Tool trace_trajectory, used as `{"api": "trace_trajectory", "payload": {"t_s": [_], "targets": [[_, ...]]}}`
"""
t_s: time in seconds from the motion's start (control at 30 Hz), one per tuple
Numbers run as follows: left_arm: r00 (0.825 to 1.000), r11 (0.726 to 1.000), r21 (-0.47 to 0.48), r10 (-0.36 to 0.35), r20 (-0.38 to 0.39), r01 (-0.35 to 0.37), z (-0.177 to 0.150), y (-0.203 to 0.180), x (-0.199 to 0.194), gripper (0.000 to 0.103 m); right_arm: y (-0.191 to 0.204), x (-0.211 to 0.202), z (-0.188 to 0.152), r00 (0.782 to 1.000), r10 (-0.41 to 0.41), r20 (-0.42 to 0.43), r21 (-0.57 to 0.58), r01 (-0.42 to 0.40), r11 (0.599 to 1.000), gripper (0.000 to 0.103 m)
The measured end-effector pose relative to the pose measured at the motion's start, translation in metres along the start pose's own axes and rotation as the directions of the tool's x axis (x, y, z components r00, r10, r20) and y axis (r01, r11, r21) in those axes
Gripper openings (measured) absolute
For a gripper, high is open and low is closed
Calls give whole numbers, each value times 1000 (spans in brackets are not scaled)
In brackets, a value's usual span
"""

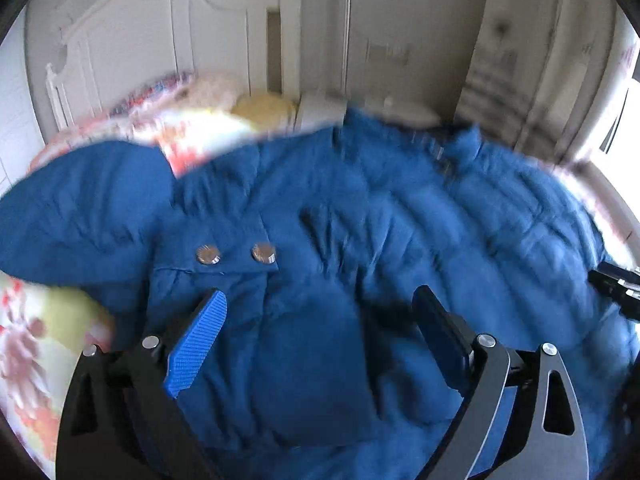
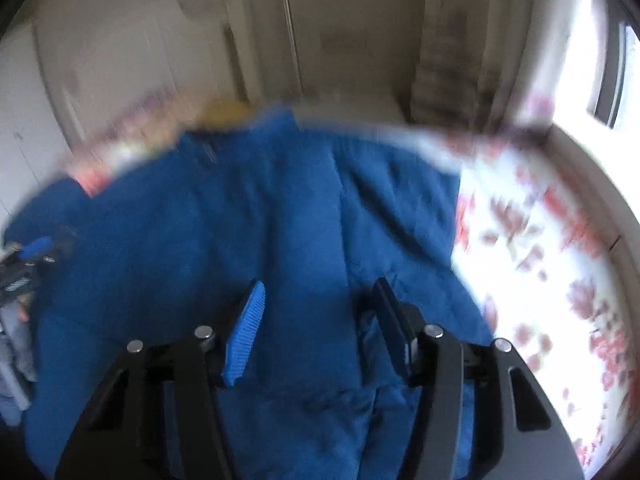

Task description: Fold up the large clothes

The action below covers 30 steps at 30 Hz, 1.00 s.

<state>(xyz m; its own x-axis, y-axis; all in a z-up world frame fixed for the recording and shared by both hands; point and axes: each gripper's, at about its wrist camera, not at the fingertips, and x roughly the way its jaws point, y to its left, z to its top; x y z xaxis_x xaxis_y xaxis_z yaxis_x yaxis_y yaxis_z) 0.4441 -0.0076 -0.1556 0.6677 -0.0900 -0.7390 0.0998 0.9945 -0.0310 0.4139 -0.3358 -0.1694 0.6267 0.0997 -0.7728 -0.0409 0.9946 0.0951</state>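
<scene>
Blue padded jacket (image 1: 320,208) sprawls mid-frame on the floral bed (image 2: 540,240); both grippers' jaws gape empty above it, so bulky, slippery padding could escape a shallow pinch.

A white carved headboard (image 1: 132,32) is standing against pale walls; a floral bedspread (image 2: 540,264) is covering the bed, and daylight is pouring through a window (image 2: 616,76) at right.

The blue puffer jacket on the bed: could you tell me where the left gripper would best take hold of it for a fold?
Probably the sleeve edge by the snap tab of the blue puffer jacket, coming from above and from the left. That sleeve lies free over the floral bedspread, so one finger can slip beneath. The left gripper stands open above it.
</scene>
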Motion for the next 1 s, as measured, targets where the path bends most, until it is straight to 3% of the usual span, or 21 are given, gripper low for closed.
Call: {"api": "trace_trajectory", "payload": {"t_s": [0.13, 0.27, 0.33, 0.43, 0.53, 0.63, 0.7, 0.73, 0.83, 0.9, 1.0], "targets": [[999, 999, 36, 32, -8, -32, -4, -6, 0, 96, 0, -10, 10, 1000, -1, -3, -8, 1, 1000, 56], [997, 995, 61, 74, -14, -73, -4, -10, 4, 96, -15, -16, 50, 996, -2, 84, 64, -4, 998, 56], [997, 996, 58, 71, -13, -71, -5, -9, 5, 96, -10, -9, 66, 996, 9, 94, 71, -16, 997, 49], [999, 998, 43, 54, -5, -54, -6, -7, 2, 96, 3, 20, 84, 998, 10, 57, 28, -11, 1000, 43], [999, 999, 25, 38, 1, -38, -5, -4, -1, 96, 13, 60, 83, 996, -54, -74, -33, 52, 998, 42], [999, 999, 26, 40, -3, -40, -4, -5, 1, 96, 17, 56, 86, 995, -73, -70, -20, 72, 997, 43], [999, 998, 34, 51, -10, -51, -4, -7, 3, 96, 15, 44, 95, 997, -71, -3, 16, 71, 997, 43], [998, 998, 38, 56, -13, -56, -3, -8, 4, 96, 14, 39, 100, 995, -90, 38, 22, 89, 996, 45], [998, 998, 37, 55, -13, -55, -4, -7, 3, 96, 4, 48, 111, 990, -127, 62, 43, 124, 991, 68], [999, 998, 33, 49, -12, -49, -3, -7, 3, 96, -5, 74, 110, 989, -140, -40, 46, 142, 989, 69], [999, 998, 31, 48, -11, -47, -3, -8, 3, 96, -10, 78, 113, 990, -132, -56, 46, 135, 990, 72]]}}
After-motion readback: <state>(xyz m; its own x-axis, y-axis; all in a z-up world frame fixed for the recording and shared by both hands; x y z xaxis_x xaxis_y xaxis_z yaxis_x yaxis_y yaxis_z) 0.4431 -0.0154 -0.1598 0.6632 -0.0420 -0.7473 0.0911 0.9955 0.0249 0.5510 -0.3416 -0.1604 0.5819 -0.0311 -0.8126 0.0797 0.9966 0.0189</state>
